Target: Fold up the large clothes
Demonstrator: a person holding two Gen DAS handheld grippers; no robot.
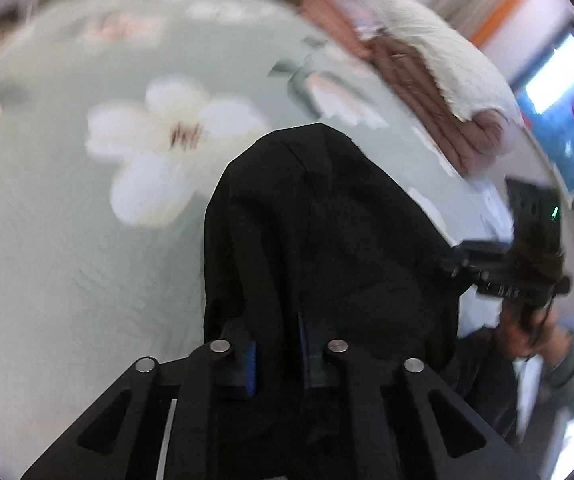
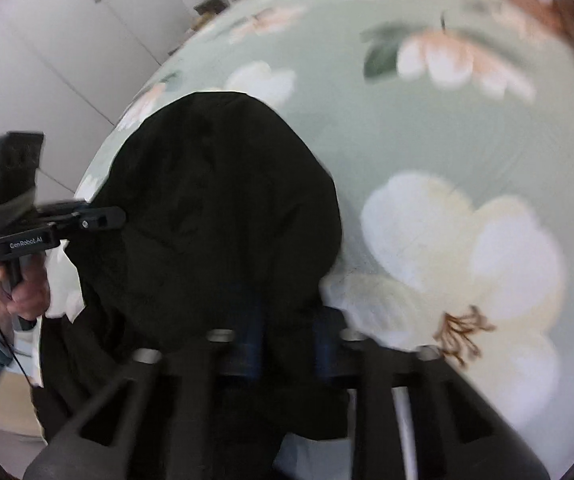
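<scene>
A large black garment (image 1: 327,240) lies bunched over the near part of a bed, and both grippers hold it at its near edge. In the left wrist view my left gripper (image 1: 277,356) is shut on a fold of the black cloth, which drapes over its blue pads (image 1: 250,364). In the right wrist view my right gripper (image 2: 287,352) is likewise shut on the black garment (image 2: 215,220). Each view shows the other gripper at the garment's side: the right gripper (image 1: 487,268), and the left gripper (image 2: 91,218) in a person's hand (image 2: 23,292).
The bed sheet (image 1: 67,260) is pale green with big white flowers and spreads far beyond the garment. A folded brown and cream quilt (image 1: 439,80) lies at the far right of the bed. White wardrobe doors (image 2: 47,60) stand beside the bed.
</scene>
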